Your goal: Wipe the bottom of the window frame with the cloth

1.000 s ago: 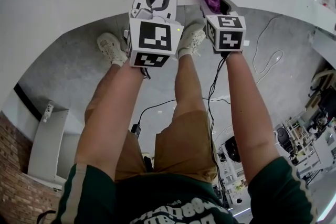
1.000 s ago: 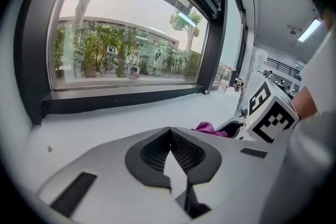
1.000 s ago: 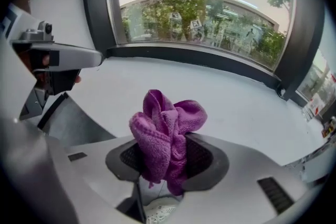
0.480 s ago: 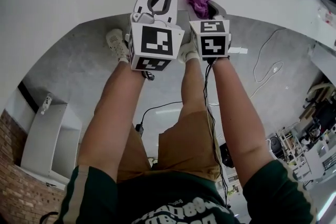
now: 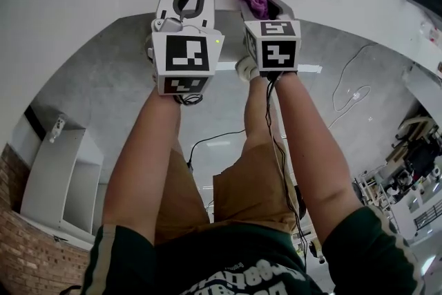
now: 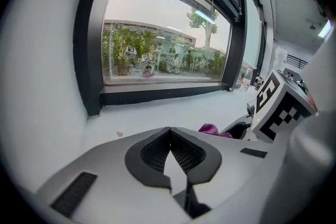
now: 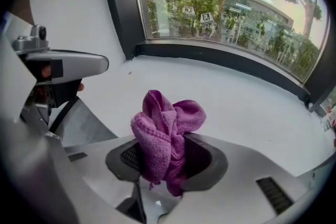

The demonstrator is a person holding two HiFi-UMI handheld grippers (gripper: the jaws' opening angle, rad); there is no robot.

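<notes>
The crumpled purple microfibre cloth (image 7: 168, 136) is clamped between the jaws of the right gripper (image 7: 168, 165), bunched above the pads and held over the white window sill (image 7: 247, 102). It is well short of the dark bottom rail of the window frame (image 7: 220, 57). The left gripper (image 6: 170, 150) is alongside, jaws together on nothing. Over the last second both grippers have shifted left and drawn closer together. Wiping has probably not begun, since the cloth must still travel forward to the rail.
</notes>
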